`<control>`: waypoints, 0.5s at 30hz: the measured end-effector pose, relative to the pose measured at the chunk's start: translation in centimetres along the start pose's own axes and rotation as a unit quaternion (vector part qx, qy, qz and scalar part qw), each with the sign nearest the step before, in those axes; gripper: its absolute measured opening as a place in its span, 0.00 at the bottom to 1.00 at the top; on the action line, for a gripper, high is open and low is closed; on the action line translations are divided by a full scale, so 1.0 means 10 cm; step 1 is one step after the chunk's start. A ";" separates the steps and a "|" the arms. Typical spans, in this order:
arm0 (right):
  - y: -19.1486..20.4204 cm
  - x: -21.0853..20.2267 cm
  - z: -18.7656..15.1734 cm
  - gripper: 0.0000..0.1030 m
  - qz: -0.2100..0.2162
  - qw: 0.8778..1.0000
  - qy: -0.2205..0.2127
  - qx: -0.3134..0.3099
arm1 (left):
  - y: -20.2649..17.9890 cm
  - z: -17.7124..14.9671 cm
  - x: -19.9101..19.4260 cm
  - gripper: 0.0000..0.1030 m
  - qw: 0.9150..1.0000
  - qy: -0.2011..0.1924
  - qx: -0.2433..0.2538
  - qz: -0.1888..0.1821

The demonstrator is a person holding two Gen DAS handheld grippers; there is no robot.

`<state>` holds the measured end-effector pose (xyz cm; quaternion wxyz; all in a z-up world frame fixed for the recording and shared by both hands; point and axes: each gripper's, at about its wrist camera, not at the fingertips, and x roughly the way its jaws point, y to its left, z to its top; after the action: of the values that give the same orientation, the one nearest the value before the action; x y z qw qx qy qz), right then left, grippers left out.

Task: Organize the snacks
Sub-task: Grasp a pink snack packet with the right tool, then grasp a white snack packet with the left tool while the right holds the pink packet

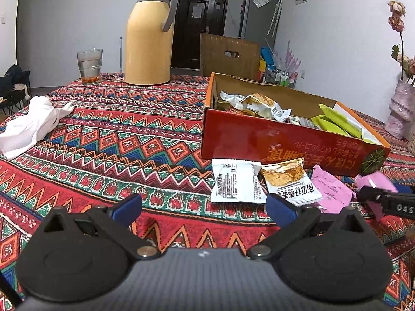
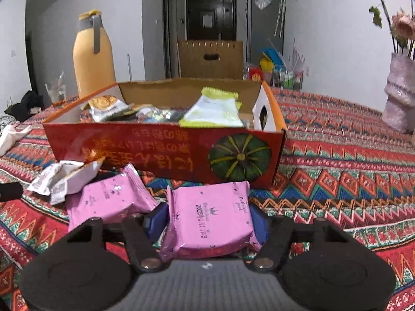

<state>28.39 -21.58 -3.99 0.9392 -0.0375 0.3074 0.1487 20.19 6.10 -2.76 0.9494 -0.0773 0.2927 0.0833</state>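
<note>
Right gripper point(image 2: 207, 224) tilted down, jaws pinching pink packet point(image 2: 211, 216); left gripper point(image 1: 205, 207) spread.

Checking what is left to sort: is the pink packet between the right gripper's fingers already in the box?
Out. The pink packet lies on the tablecloth before the red box.

1. White walls point(image 1: 64, 13) are enclosing a plain, evenly lit room.
2. A dark door point(image 1: 199, 26) is standing shut at the far end.
3. A grey refrigerator point(image 1: 259, 15) is rising beside it, a yellow box lying on top.
4. A wooden chair back point(image 1: 229, 55) is showing behind the surface point(image 1: 129, 142), which is wearing a red patterned cloth.
5. Dried flowers point(image 2: 400, 23) are leaning from a pink vase point(image 2: 399, 96) at right.
</note>
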 end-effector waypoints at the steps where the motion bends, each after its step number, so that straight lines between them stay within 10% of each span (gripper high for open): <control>1: 0.00 -0.03 0.00 0.63 -0.002 1.000 -0.009 0.000 | 0.00 0.00 0.00 1.00 1.000 0.000 0.000 0.002; 15: -0.15 -0.20 0.01 0.64 0.008 0.998 -0.053 0.038 | -0.34 0.20 0.08 1.00 0.995 0.024 0.078 0.057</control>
<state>27.40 -23.47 -2.76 0.9537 0.0083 0.2624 0.1465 22.61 3.30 -1.26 0.9388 0.0116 0.3251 0.1129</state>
